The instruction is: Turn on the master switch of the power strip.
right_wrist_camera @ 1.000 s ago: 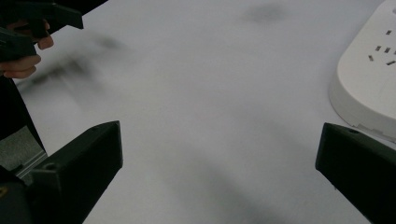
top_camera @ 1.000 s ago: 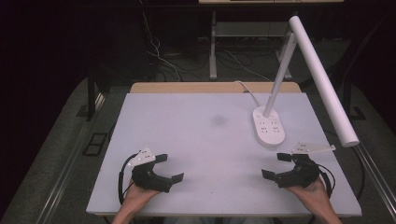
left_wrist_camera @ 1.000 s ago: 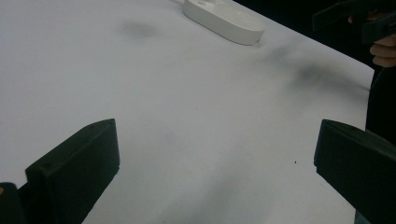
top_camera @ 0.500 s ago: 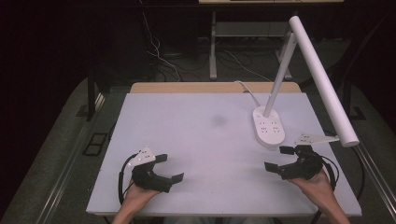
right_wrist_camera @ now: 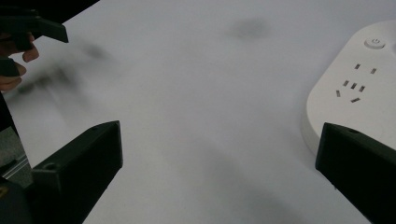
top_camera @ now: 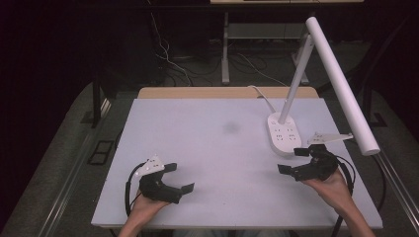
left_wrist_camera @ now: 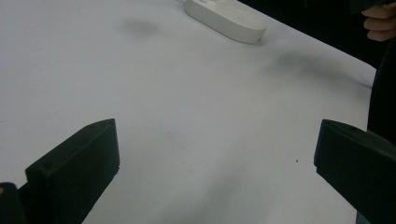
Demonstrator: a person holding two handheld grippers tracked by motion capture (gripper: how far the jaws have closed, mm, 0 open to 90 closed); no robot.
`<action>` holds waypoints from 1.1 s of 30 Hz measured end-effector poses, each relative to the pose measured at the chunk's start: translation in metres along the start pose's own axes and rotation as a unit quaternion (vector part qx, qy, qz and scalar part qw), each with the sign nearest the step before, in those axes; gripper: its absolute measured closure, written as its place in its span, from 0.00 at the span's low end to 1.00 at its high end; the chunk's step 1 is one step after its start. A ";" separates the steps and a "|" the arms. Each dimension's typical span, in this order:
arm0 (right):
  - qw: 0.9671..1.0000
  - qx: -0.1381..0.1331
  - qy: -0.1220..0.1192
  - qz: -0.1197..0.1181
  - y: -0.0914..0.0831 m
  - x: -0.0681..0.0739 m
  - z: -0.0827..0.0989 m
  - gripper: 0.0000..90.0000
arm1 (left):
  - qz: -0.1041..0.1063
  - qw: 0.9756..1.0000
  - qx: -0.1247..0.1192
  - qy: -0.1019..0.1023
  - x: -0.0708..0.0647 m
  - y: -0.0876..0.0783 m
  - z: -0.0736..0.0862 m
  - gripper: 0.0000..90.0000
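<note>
While both hands rest low in the frame, the left gripper [top_camera: 178, 177] sits at lower left of the table [top_camera: 207, 133], jaws spread wide with nothing between them. At lower right, the right gripper [top_camera: 292, 160] is also spread wide and empty, just beside the white power strip [top_camera: 283, 133], which lies right of centre under the lamp [top_camera: 341, 84].

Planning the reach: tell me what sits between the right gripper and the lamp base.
Nothing: in the high view, bare table separates the right gripper from the lamp base.

White power strip [top_camera: 283, 133] lies flat at the table's [top_camera: 207, 148] right.
</note>
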State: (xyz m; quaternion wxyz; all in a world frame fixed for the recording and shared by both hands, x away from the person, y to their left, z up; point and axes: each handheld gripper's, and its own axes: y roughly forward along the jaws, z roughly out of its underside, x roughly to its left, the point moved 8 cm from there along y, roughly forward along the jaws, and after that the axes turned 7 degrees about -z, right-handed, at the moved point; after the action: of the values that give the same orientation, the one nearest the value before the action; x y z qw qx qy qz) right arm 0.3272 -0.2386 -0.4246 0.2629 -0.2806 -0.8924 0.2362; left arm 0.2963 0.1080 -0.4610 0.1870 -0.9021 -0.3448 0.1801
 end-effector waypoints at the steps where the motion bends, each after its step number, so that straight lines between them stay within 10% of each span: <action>1: 1.000 0.001 -0.001 0.002 0.000 -0.001 -0.001 0.00 | 0.000 1.000 0.001 0.000 0.000 0.000 0.000 0.00; 33: 0.999 0.026 -0.007 0.024 0.017 -0.024 -0.033 0.00 | -0.005 1.000 -0.002 -0.003 0.002 -0.001 0.000 0.00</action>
State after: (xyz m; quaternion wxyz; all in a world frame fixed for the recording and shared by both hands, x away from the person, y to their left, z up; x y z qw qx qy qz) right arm 0.3705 -0.2324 -0.4182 0.2584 -0.2932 -0.8808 0.2672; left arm 0.2971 0.1100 -0.4606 0.1848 -0.9002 -0.3503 0.1813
